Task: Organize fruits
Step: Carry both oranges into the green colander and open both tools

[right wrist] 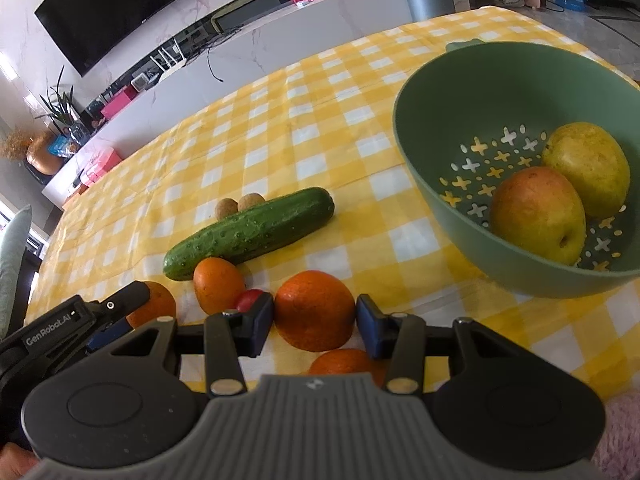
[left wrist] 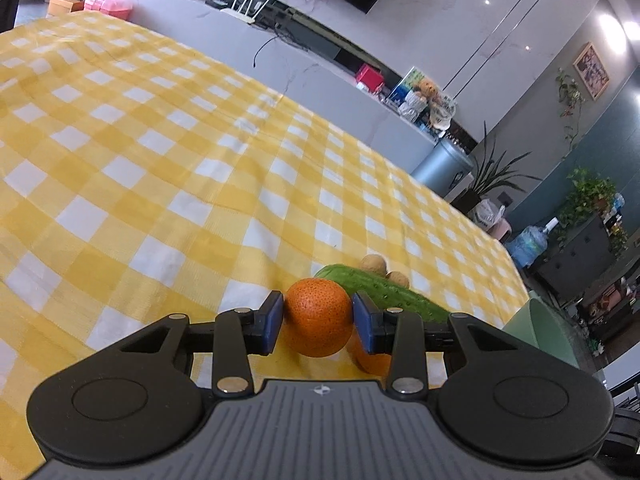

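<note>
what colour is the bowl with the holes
Green, a muted sage; the bowl shows best in the right wrist view.

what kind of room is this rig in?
Most likely a home living or dining area: a large black wall-mounted TV above a long white media console, a table under a yellow-and-white checked cloth, and potted green houseplants.

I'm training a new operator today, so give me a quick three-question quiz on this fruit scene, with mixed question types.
1. How many fruits lie in the green bowl?
2. True or false: the cucumber lies inside the bowl.
3. What sits between the pads of the left tool? A) orange B) banana C) lemon

Key: 1) two; 2) false, it lies on the cloth; 3) A
</note>
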